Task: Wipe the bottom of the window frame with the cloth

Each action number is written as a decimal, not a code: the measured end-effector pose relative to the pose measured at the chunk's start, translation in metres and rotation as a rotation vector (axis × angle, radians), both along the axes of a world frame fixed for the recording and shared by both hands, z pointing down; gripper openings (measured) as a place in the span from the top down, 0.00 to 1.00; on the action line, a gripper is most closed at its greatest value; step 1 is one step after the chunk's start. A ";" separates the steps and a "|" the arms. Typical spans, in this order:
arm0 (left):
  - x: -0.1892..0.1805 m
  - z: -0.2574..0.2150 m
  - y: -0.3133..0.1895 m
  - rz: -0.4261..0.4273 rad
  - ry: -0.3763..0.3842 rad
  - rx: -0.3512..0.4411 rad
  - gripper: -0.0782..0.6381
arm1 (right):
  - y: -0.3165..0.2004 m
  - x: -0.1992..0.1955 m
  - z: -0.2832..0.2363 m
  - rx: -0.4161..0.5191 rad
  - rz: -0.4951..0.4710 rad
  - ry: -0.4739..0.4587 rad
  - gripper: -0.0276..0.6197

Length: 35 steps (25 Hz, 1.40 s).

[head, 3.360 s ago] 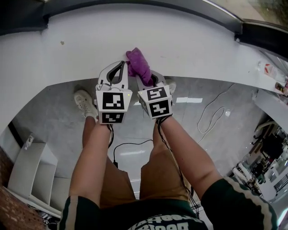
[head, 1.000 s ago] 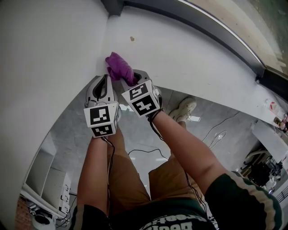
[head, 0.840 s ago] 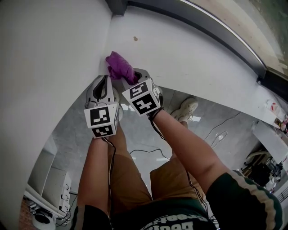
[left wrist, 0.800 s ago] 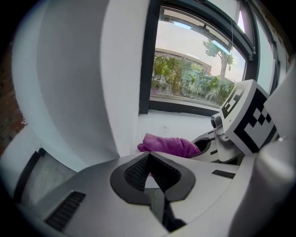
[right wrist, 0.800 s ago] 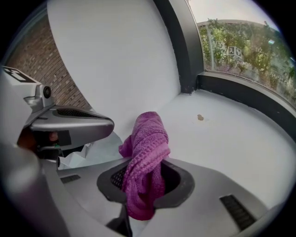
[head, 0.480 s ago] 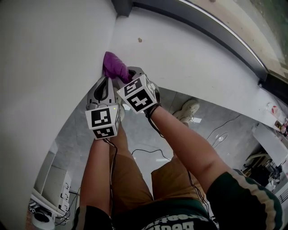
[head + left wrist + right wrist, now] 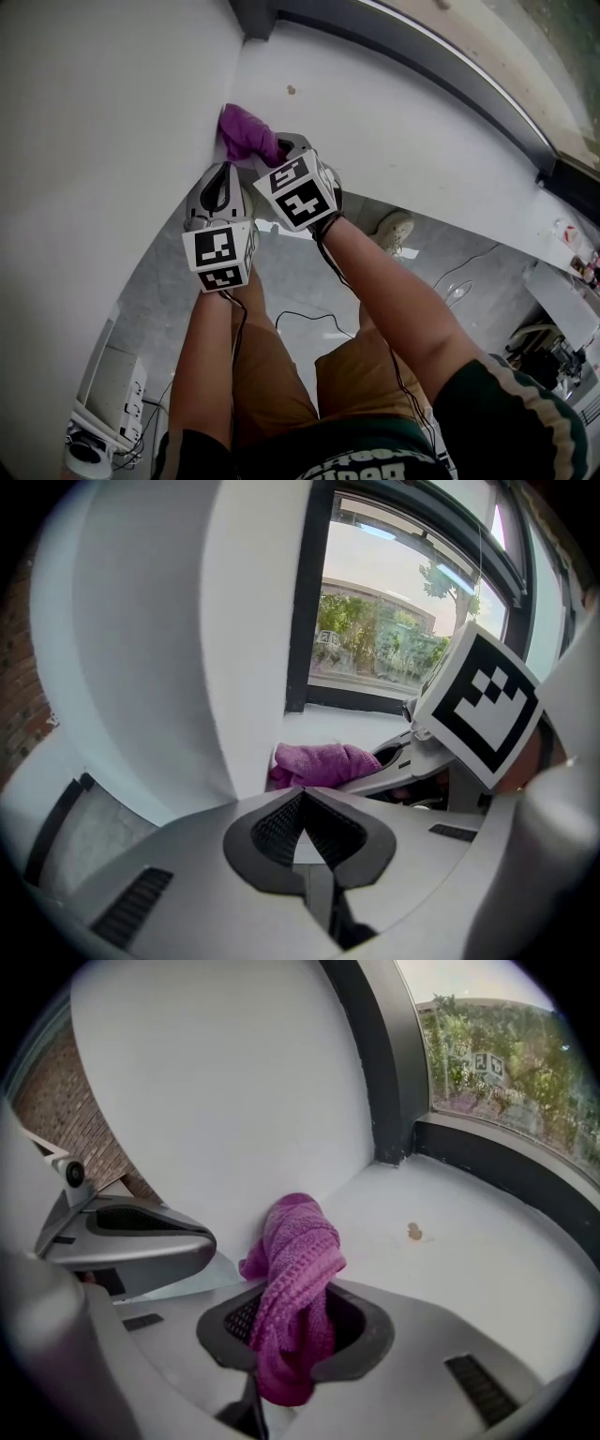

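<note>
Two grippers, one cloth, one spot. The right gripper [image 7: 298, 1326] is clamped on the purple cloth [image 7: 292, 1269]. The cloth's bunched end rests on the white sill [image 7: 403, 131], in the corner against the side wall [image 7: 112, 112]. The left gripper [image 7: 302, 803] sits just beside, jaws together with nothing between them. One small brown spot [image 7: 413, 1232] marks the sill, apart from the cloth. The cloth covers the right jaws' inner faces, and the dark frame [image 7: 441, 61] is cut off at the right
</note>
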State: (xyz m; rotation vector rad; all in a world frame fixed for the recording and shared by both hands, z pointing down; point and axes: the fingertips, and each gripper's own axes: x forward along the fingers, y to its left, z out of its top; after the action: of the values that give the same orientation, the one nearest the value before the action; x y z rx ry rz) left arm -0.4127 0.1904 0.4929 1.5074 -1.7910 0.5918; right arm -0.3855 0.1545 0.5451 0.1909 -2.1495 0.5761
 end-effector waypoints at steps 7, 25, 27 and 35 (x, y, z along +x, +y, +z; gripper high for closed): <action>0.008 0.001 -0.018 0.002 0.019 0.002 0.88 | -0.034 0.003 0.003 0.010 0.052 -0.001 0.80; -0.001 -0.002 -0.083 -0.007 0.029 0.053 0.88 | -0.115 -0.006 0.003 0.103 0.094 -0.001 0.80; 0.000 -0.003 -0.087 -0.003 0.029 0.055 0.88 | -0.120 -0.006 0.003 0.115 0.094 0.005 0.80; 0.003 -0.006 -0.095 0.004 0.029 0.065 0.88 | -0.136 -0.011 0.002 0.153 0.099 0.043 0.80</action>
State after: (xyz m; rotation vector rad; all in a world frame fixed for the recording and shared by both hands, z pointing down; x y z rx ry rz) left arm -0.4094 0.0950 0.4866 1.5555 -1.8011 0.5163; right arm -0.3963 0.0184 0.5473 0.3914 -2.1523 0.4595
